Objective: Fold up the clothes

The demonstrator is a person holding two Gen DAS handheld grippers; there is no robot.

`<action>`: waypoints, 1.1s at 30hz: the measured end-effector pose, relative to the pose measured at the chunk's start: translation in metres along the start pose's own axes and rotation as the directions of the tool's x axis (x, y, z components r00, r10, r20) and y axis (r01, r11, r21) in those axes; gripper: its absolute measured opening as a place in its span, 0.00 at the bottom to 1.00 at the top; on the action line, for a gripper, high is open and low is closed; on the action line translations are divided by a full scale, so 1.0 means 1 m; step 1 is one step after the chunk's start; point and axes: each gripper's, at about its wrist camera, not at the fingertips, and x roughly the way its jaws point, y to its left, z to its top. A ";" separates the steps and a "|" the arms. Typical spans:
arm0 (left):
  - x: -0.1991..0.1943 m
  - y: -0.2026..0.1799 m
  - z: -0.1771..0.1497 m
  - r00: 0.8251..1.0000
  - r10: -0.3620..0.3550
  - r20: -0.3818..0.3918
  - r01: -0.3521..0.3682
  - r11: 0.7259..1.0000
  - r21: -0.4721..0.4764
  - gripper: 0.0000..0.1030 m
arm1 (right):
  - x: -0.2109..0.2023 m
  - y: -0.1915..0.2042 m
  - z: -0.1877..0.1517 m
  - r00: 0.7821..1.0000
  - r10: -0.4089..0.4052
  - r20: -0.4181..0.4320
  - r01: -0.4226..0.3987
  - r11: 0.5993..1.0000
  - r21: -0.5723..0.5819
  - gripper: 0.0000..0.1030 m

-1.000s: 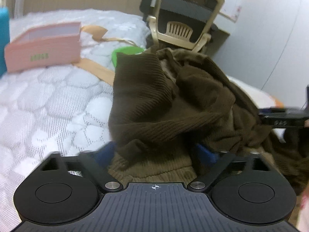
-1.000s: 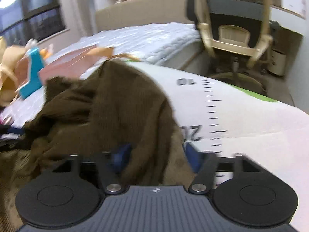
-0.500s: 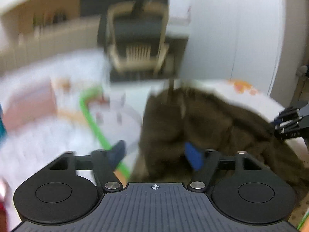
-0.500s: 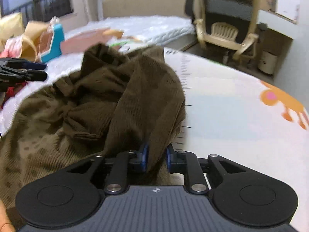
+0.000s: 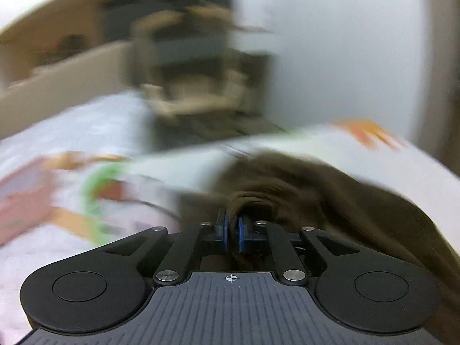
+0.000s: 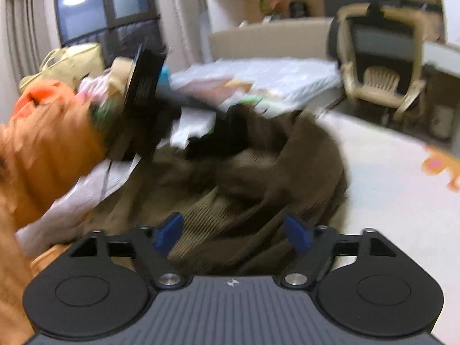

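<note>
garment on mat | chair behind | box left of garment

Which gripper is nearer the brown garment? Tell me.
Left. The left gripper is clamped on a bunch of the brown garment; the right gripper is open just above it, not gripping.

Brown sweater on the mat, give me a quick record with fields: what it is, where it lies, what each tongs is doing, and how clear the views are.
garment: brown ribbed sweater, crumpled, unfolded
surface: white printed mat
left tongs: shut on a bunched fold of the sweater
right tongs: open, fingers on either side of the cloth, not pinching
nearby: orange garment on the left of the right wrist view
image quality: both views motion-blurred, left wrist more so
</note>
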 end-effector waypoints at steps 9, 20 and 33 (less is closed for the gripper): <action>-0.018 0.180 -0.032 0.919 0.388 -0.064 -0.389 0.873 -0.294 0.07 | 0.057 -0.004 0.020 0.973 -0.228 -0.037 0.216 0.955 -0.202 0.10; 0.005 0.216 -0.054 0.912 0.408 -0.043 -0.392 0.838 -0.380 0.17 | 0.063 -0.212 0.097 0.552 -0.832 0.053 0.832 0.554 0.040 0.08; -0.032 0.208 -0.052 0.997 0.078 -0.010 -0.071 0.836 -0.544 0.91 | 0.064 -0.184 0.149 0.962 -0.261 0.079 0.212 0.898 0.386 0.76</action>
